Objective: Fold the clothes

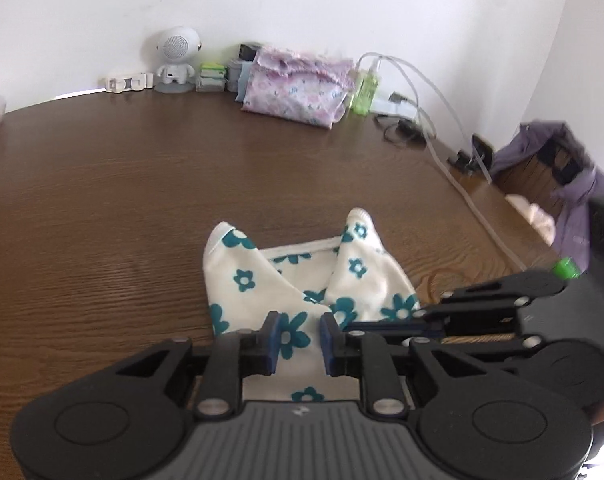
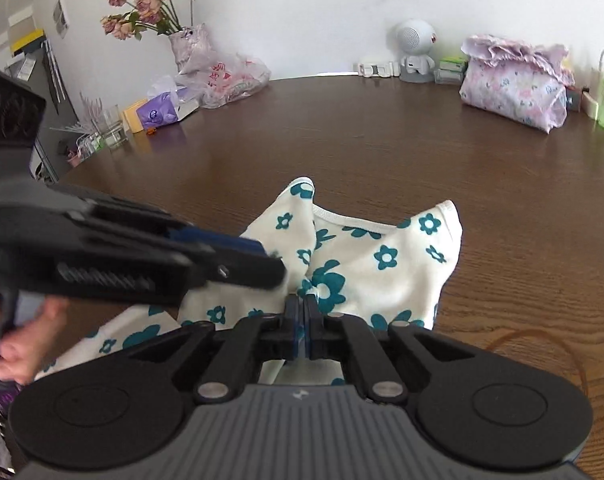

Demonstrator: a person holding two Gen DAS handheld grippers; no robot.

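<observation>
On the brown wood-grain table (image 1: 102,208), near its front edge, lies the white garment with teal flower print (image 1: 242,276). Both side flaps are folded inward and meet near the middle, with the white-trimmed neckline edge showing between them.

Left gripper (image 1: 298,342): jaws apart, blue pads on either side of a fold of the garment with a visible gap, flower print showing between them. Not clamped.

Right gripper (image 2: 302,330): jaws together, pinching a thin bunch of the same fabric (image 2: 386,256) at the near edge. From the left wrist view it comes in from the right, low over the cloth's right side (image 1: 430,318). From the right wrist view the left gripper (image 2: 262,258) crosses from the left, its tip over the left flap; the person's fingers (image 2: 18,344) wrap its handle.

Along the back wall: small white robot-shaped speaker (image 1: 177,58), pink floral pouch (image 1: 298,88), green spray bottle (image 1: 366,92), white cables (image 1: 418,92). Right wrist view also shows a vase of dried roses (image 2: 150,4), plastic bag (image 2: 230,78), purple tissue box (image 2: 162,110).
</observation>
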